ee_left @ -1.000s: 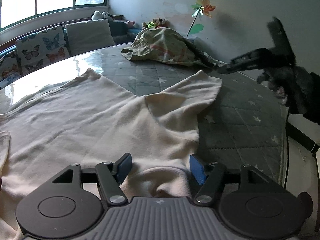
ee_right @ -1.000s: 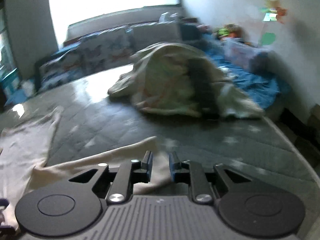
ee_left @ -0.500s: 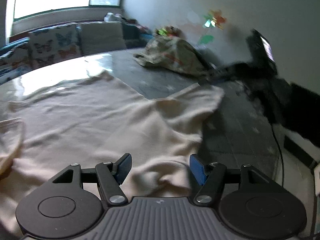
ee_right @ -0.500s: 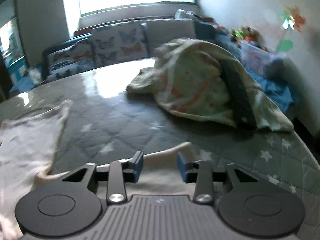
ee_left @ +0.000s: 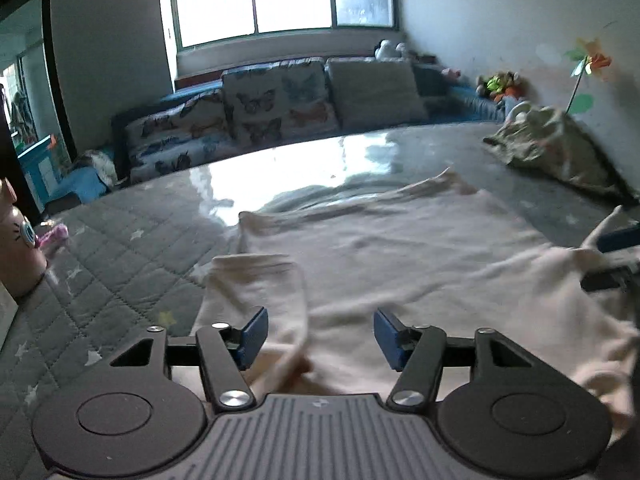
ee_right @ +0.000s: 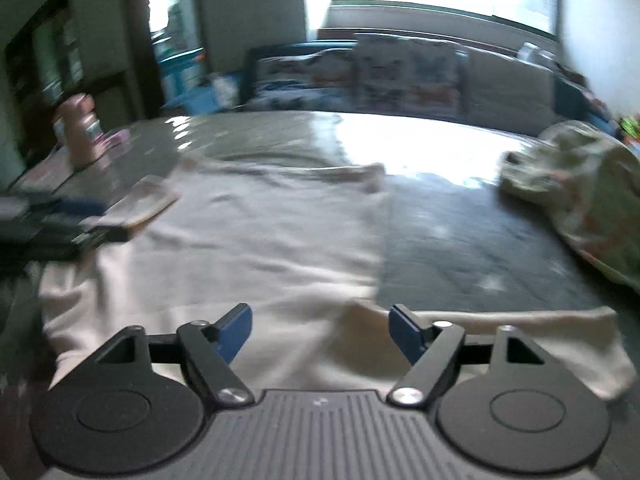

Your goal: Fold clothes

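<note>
A cream T-shirt [ee_left: 400, 248] lies spread flat on the grey quilted table [ee_left: 120, 264]; it also shows in the right wrist view [ee_right: 264, 236]. My left gripper [ee_left: 319, 332] is open and empty, low over the shirt beside its left sleeve [ee_left: 256, 280]. My right gripper [ee_right: 320, 330] is open and empty, over the shirt beside its right sleeve [ee_right: 520, 332]. The right gripper shows at the right edge of the left wrist view [ee_left: 612, 256]. The left gripper shows blurred at the left edge of the right wrist view [ee_right: 52, 228].
A crumpled patterned garment [ee_left: 560, 152] lies at the table's far right, also in the right wrist view [ee_right: 580, 188]. A pink bottle [ee_right: 80, 132] stands at the table's left edge. A sofa with butterfly cushions [ee_left: 280, 100] runs behind the table.
Both grippers have swung to the left across the shirt. The right gripper has opened wide from nearly shut. The left gripper stays open, now by the left sleeve.
</note>
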Demonstrator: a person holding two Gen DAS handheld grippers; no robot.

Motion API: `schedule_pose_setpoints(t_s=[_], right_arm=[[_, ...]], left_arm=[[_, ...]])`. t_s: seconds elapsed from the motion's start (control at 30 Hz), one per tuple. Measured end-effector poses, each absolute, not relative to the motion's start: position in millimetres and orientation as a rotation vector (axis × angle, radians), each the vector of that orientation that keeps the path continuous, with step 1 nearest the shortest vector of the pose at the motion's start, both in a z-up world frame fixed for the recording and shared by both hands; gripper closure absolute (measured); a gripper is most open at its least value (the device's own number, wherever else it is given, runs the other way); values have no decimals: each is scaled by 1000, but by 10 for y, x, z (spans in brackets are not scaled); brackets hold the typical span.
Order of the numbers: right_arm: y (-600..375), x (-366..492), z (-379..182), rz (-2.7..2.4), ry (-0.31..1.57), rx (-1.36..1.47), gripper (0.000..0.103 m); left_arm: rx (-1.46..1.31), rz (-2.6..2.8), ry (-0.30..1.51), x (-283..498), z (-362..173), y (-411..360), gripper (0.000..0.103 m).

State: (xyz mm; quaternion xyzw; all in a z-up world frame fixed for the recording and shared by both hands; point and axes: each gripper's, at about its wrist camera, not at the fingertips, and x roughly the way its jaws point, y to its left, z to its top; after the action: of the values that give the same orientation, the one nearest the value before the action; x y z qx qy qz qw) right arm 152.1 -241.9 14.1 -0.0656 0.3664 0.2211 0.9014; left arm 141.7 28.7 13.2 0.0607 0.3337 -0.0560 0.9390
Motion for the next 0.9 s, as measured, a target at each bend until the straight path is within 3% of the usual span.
schedule_pose_setpoints(t_s=[0.13,0.4,0.9], right_arm=[[-2089,1471,42,522,759,-205,15],[-1918,1512,-152,545,782,-229,0],[-1977,1460,-244,557,704,-219,0]], left_arm=[[119,-94,723,1553,30,378,56],[81,-76,722,1590,-3,548,97],[-216,279,573,753,347,1629,99]])
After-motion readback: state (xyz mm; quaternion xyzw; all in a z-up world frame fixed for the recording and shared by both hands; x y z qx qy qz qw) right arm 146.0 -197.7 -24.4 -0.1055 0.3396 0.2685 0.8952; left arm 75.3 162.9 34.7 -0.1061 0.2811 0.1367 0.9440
